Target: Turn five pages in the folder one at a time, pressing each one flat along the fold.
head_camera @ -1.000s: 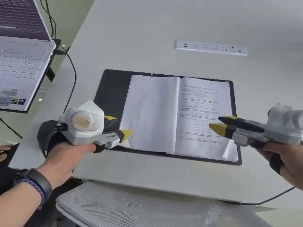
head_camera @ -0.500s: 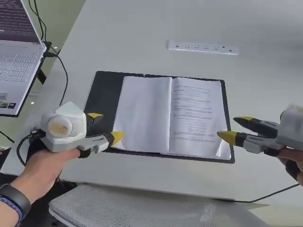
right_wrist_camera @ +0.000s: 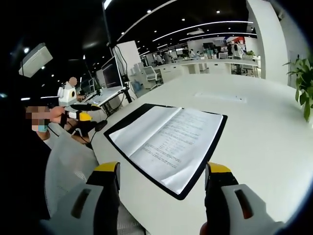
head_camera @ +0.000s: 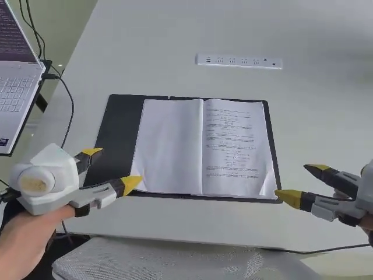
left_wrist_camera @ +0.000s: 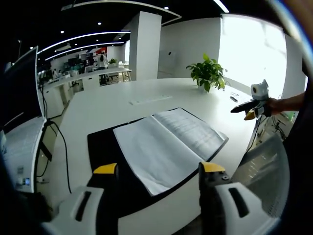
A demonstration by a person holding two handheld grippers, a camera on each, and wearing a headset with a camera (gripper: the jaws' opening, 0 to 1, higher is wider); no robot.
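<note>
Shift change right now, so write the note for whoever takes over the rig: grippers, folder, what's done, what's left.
The left gripper: jaws open, empty, by the near-left corner of the folder.
The right gripper: jaws open, empty, just off the folder's near-right corner, apart from the paper.
The folder lies open and flat on the table, with a blank page on the left and a printed page on the right.
Done: the number of pages turned cannot be read from here.
Left: probably take the printed page's near corner with the right gripper, turn it over, then press along the fold.
</note>
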